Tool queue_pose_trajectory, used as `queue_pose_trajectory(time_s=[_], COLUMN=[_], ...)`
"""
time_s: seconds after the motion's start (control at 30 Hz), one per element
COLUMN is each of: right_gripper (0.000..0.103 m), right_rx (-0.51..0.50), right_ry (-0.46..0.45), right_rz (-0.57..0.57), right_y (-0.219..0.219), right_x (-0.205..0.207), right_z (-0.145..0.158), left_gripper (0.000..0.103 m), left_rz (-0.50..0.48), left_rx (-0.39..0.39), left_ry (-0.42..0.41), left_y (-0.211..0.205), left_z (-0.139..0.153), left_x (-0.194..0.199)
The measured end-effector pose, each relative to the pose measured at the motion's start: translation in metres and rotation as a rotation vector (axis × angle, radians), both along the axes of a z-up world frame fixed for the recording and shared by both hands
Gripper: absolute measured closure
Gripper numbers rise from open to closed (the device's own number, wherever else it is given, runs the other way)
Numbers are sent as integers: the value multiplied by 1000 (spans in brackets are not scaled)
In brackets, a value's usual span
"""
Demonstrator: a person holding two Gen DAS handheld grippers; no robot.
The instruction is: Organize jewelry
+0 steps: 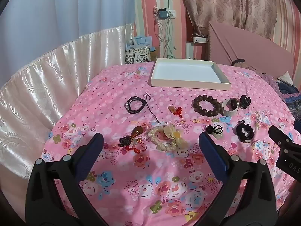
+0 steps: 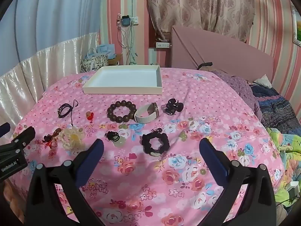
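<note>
Though gaping wide and gripping nothing, hovered low over the pink floral bedspread [image 1: 154, 179]: left tongs [image 1: 150, 135] and right tongs [image 2: 152, 140]. Found every piece loose on that cloth, none inside the shallow white cardboard tray [image 1: 188, 85] at the bed's far side.

Judged the black knitted scrunchie [image 2: 144, 141], nearest between the right tongs, as soft, light and forgiving. Could be pinched anywhere across its ring.

Expected the same of the cream gauzy scrunchie [image 1: 165, 137] under the left tongs, though likely to squash flat.

Reckoned the brown wooden bead bracelet [image 2: 110, 111], touching or just beside the white-strapped watch [image 2: 144, 119], hard and round-beaded, so apt to slip. Best taken across one side of the loop.

Took the watch for the heaviest piece. Safer held by the strap than the case.

Thought the coiled black cord necklace [image 1: 128, 105] limp and prone to trail or snag.

Considered the amber teardrop pendant with red tassel [image 1: 136, 131] possibly brittle. Wiser lifted by its knotted cord.
</note>
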State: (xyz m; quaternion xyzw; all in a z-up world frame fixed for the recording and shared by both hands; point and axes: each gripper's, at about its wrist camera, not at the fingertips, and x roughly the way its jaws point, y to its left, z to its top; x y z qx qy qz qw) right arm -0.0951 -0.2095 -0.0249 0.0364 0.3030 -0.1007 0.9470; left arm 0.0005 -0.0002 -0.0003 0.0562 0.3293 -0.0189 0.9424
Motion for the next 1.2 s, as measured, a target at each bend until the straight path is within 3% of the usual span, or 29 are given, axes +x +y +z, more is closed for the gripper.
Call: queue_pose_trajectory(time_s=[1.2], right_gripper=[2], right_rx=[-10], right_ry=[-7], right_rz=[-2], right_y=[-4], right_x=[0], right_z=[2], left_gripper=[3], left_rz=[1], left_rx=[-9], left_ry=[-5], left_y=[-2], left_z=[-2], left_x=[0])
